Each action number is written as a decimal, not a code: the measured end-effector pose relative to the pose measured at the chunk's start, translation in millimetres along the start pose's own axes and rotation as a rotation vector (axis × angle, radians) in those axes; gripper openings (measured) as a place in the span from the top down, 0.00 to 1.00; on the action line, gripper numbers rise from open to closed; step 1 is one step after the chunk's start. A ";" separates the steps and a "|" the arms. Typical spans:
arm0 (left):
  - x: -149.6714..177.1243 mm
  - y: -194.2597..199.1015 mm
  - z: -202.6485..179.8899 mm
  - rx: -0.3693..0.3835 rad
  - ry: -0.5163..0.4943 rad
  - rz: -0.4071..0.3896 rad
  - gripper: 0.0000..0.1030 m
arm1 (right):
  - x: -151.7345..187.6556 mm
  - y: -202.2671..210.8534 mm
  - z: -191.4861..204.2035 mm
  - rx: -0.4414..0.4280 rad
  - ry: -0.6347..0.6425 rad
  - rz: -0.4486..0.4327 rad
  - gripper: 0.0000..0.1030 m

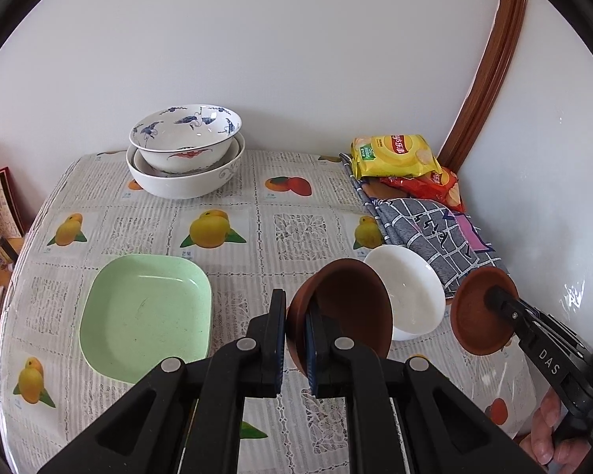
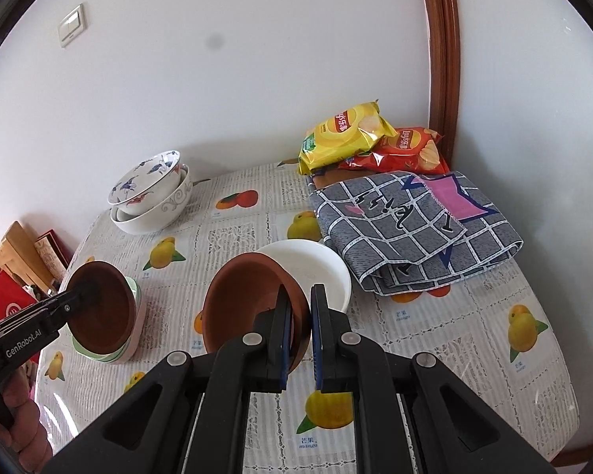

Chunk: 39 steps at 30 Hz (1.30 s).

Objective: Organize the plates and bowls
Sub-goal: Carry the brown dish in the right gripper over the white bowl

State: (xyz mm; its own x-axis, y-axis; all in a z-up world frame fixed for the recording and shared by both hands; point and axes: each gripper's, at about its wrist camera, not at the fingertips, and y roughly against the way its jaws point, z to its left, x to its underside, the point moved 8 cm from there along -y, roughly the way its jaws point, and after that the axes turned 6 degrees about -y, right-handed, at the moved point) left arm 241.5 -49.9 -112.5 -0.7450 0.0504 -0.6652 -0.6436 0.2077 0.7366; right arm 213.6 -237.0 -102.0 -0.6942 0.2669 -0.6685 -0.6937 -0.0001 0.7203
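Note:
My left gripper (image 1: 296, 304) is shut on the rim of a brown bowl (image 1: 348, 304), which hangs tilted above the table. To its left, a pale green square plate (image 1: 146, 312) lies flat. A white bowl (image 1: 415, 296) sits just behind the held bowl. My right gripper (image 2: 300, 292) is shut on the rim of a second brown bowl (image 2: 245, 300), also lifted and tilted, in front of the white bowl (image 2: 316, 268). The right wrist view shows the left gripper (image 2: 89, 288) holding its brown bowl (image 2: 106, 316) over the green plate (image 2: 99, 355). Patterned bowls (image 1: 186, 150) stand stacked at the back.
A folded grey checked cloth (image 2: 407, 229) lies at the right, with a yellow chip bag (image 2: 344, 134) and a red chip bag (image 2: 407, 150) behind it by the wooden door frame (image 2: 442, 59). Boxes and clutter (image 2: 19, 268) stand beyond the table's left edge. The wall is close behind.

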 end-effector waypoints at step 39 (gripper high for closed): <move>-4.8 -52.5 19.2 0.004 0.051 0.073 0.91 | 4.3 -72.5 -4.2 0.043 0.006 0.105 0.91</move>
State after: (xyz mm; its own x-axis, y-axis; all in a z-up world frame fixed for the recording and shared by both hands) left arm 282.2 -42.3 -150.4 -0.7977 0.0158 -0.6029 -0.5870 0.2089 0.7821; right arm 260.1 -239.9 -157.9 -0.7641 0.2619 -0.5895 -0.6080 0.0132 0.7938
